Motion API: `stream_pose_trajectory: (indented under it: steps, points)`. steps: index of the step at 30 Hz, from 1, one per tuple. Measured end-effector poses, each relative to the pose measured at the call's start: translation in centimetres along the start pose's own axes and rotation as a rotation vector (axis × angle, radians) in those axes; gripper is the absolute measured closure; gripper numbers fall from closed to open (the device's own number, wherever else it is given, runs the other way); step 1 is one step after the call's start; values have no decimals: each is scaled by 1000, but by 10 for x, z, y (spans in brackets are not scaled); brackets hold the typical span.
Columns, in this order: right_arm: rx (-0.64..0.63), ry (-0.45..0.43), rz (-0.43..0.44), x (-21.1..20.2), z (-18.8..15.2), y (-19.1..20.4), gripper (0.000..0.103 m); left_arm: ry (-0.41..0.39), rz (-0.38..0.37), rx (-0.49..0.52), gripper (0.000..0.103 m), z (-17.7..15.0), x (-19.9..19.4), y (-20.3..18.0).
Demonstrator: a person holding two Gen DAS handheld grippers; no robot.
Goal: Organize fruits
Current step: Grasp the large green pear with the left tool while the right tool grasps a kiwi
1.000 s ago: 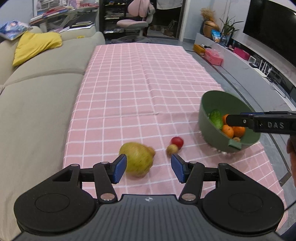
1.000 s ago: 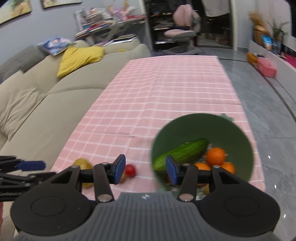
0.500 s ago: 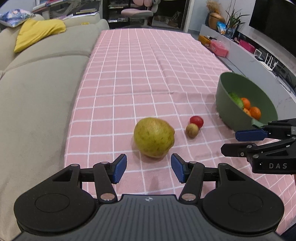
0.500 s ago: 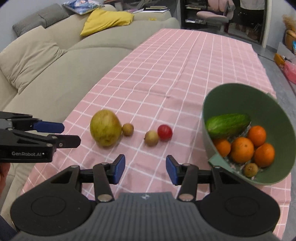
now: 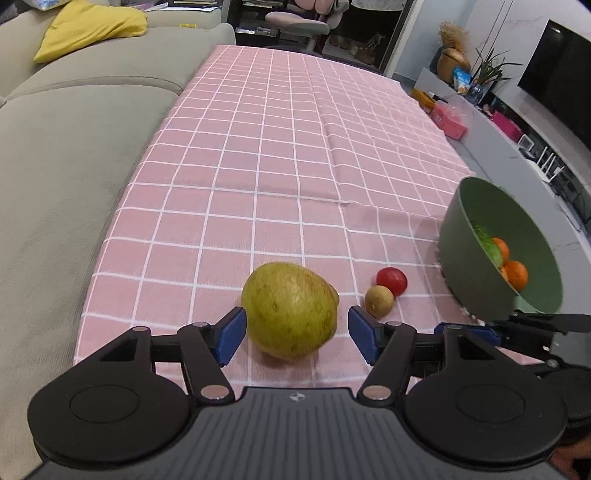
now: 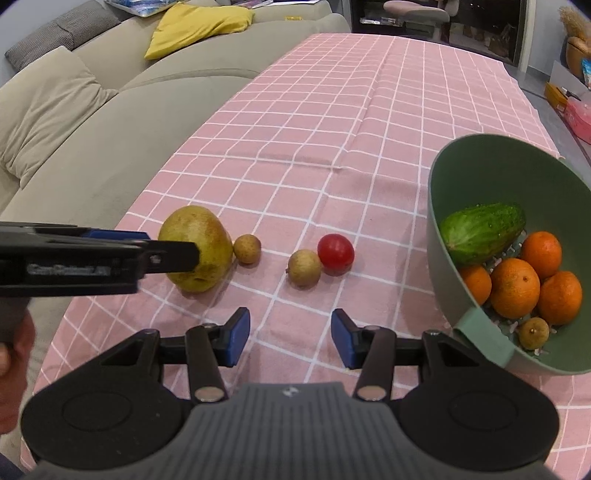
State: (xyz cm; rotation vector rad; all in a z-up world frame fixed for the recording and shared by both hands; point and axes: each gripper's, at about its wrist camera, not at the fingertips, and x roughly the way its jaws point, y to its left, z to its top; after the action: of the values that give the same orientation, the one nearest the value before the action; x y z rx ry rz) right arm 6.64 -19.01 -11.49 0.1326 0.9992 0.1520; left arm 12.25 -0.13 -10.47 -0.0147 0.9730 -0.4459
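A large yellow-green pear (image 5: pixel 290 310) lies on the pink checked cloth, between the open jaws of my left gripper (image 5: pixel 293 334), with a gap at each pad. It also shows in the right wrist view (image 6: pixel 195 247), partly behind the left gripper (image 6: pixel 140 245). A brown longan (image 6: pixel 247 249) sits beside the pear. Another longan (image 6: pixel 304 267) touches a red cherry tomato (image 6: pixel 335 249). A green bowl (image 6: pixel 461 170) holds a cucumber (image 6: pixel 484 230), several oranges (image 6: pixel 515 288) and a longan. My right gripper (image 6: pixel 290 339) is open and empty, short of the loose fruits.
A beige sofa (image 5: pixel 55 155) runs along the table's left edge, with a yellow cushion (image 6: pixel 199 26). The bowl (image 5: pixel 480 206) stands near the table's right front corner. A low TV cabinet (image 5: pixel 498 147) lies to the right. The far pink cloth (image 5: pixel 295 110) bears nothing.
My left gripper has moved forward, and the pear now sits between its jaws. My right gripper has drawn a little nearer the loose fruits. Both stay open.
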Motion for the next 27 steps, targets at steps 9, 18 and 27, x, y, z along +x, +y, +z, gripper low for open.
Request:
stream_pose_trajectory:
  steps: [9, 18, 27]
  points:
    - [26, 6, -15, 16, 0, -10, 57, 1, 19, -43, 20, 2, 22, 8]
    - [12, -18, 8, 31, 7, -1, 58, -8, -15, -24, 22, 1, 22, 12]
    - [13, -44, -30, 42, 13, 0, 68, 33, -68, -36, 23, -1, 25, 16]
